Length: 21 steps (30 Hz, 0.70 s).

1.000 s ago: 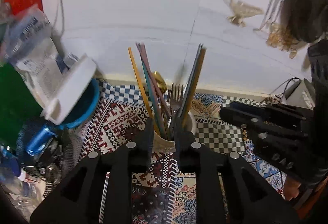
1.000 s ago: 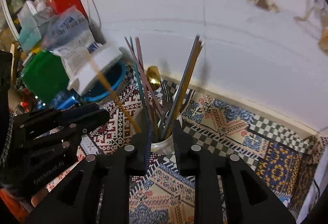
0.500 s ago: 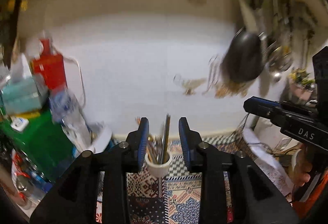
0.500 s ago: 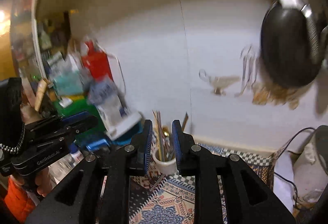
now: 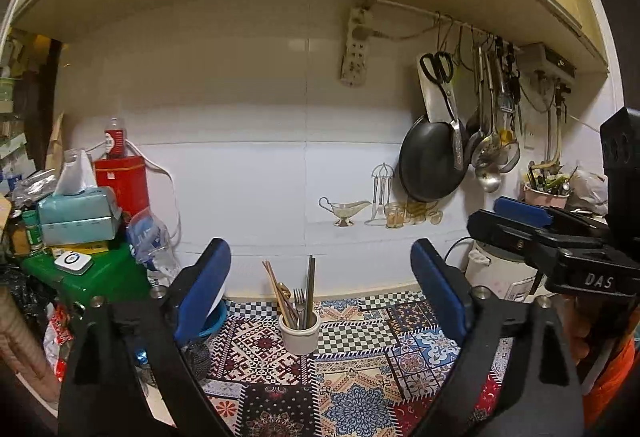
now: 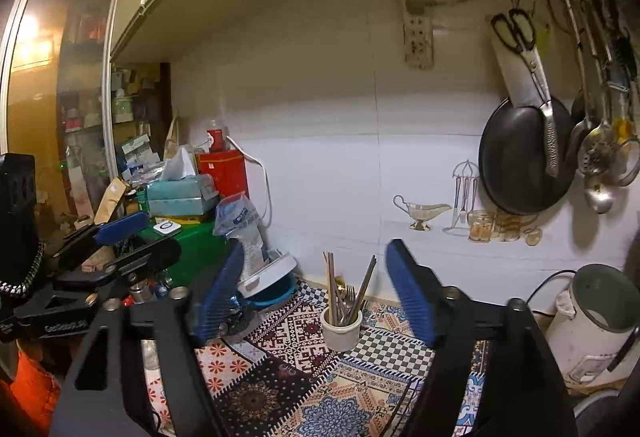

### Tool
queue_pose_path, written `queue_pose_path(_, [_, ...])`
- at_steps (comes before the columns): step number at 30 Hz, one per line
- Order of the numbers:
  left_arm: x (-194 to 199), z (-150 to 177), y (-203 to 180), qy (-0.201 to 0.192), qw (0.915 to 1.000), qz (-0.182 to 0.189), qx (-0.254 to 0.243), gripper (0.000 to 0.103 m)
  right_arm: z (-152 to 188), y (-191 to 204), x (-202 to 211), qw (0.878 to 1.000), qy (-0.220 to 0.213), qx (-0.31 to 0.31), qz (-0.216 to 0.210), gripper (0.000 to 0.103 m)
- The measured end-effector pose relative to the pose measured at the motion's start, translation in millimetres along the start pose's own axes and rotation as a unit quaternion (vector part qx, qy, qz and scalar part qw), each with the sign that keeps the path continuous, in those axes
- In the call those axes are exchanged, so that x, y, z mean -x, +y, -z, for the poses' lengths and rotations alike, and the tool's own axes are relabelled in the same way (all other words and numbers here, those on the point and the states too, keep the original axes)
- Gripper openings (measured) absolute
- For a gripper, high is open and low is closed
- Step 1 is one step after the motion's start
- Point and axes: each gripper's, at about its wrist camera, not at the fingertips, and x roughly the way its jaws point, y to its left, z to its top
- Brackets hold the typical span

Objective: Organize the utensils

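Observation:
A small white cup (image 5: pixel 299 336) stands on the patterned mat (image 5: pixel 360 377) near the wall and holds chopsticks (image 5: pixel 276 289), a fork (image 5: pixel 299 299) and a gold spoon. It also shows in the right wrist view (image 6: pixel 341 333). My left gripper (image 5: pixel 320 297) is open and empty, well back from the cup. My right gripper (image 6: pixel 316 301) is open and empty, also back from the cup. Each gripper shows at the side of the other's view: the right one (image 5: pixel 560 249) and the left one (image 6: pixel 100 253).
A green box (image 5: pixel 92 273) with tissue boxes and a red canister stands at the left, with a blue bowl (image 6: pixel 272 293) beside it. A black pan (image 5: pixel 432 165), scissors and ladles hang on the wall at the right. A white kettle (image 6: pixel 592 321) stands at the right.
Both grippers have pulled far back from the cup and opened wide. The cup with utensils now looks small between the fingers.

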Motion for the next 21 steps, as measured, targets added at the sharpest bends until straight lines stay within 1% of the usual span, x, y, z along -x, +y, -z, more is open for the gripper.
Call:
queue_pose_path(2, [7,1,1,-0.001,1.0,-0.001,0.003,0.098,2,5,8,1.0,-0.006,-0.002,0.006,0.092])
queue_pose_path(4, [14,4,3,-0.005,0.9999,-0.007,0.005,0.101,4,9,16,1.0,-0.013,-0.001,0.012,0.097])
queue_pose_path(7, [18,6,5,-0.005,0.9998,-0.017,0.003,0.102,7,16,21,1.0,-0.019,0.006,0.019,0.102])
queue_pose_path(13, [21,9,9,-0.004,0.9998,-0.018,0.008,0.102,12,27,27,1.0,-0.014,0.011,0.026,0.102])
queue_pose_path(21, [19,11,10,-0.002,0.9998,-0.019,0.01,0.102,14,29,26,0.999,-0.008,0.01,0.03,0.102])
